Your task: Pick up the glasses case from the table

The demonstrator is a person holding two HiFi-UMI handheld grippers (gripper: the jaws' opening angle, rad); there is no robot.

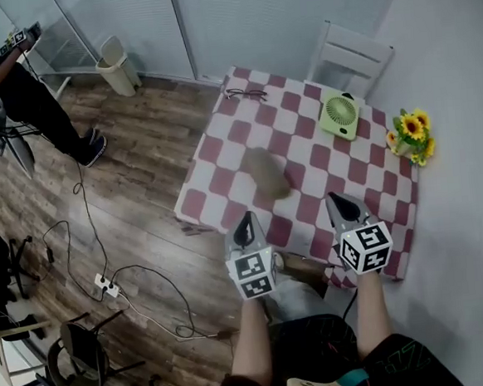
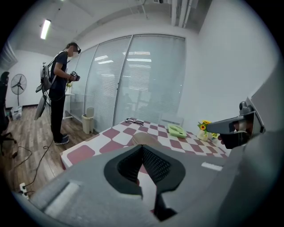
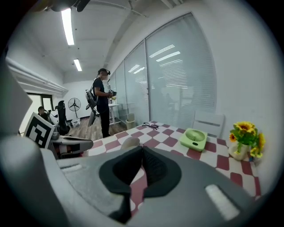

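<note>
Left gripper view looks straight along two dark ribbed pads (image 2: 155,165) whose tips press together, so the left gripper (image 2: 142,146) is fully closed and has hold of nothing; only a strip of tablecloth shows through the narrow gap below the tips. The right gripper (image 3: 142,147) is in the same state in its own view, with its black pads meeting at the tips and nothing caught between them. From the head view both grippers hover side by side over the near edge of the square table with a red-and-white checked cloth (image 1: 304,141), each carrying its marker cube and held by a bare forearm. The rounded grey-brown glasses case (image 1: 266,172) lies flat on the cloth toward the middle of the table, ahead of the two grippers and slightly nearer the left one, clear of both; in each gripper view its pale top peeks just above the closed tips. Farther back on the cloth a light green square desk fan (image 1: 340,115) lies near the far edge, a small bunch of yellow sunflowers (image 1: 412,135) stands at the right edge by the wall, and a pair of dark-framed eyeglasses (image 1: 245,93) rests at the far left corner. A white chair (image 1: 349,55) stands behind the table. On the brown wooden floor (image 1: 147,162) to the left are a beige waste bin (image 1: 117,66) by the glass partition, a white power strip (image 1: 107,284) with trailing cables, and a standing person in dark clothes (image 1: 17,89).
</note>
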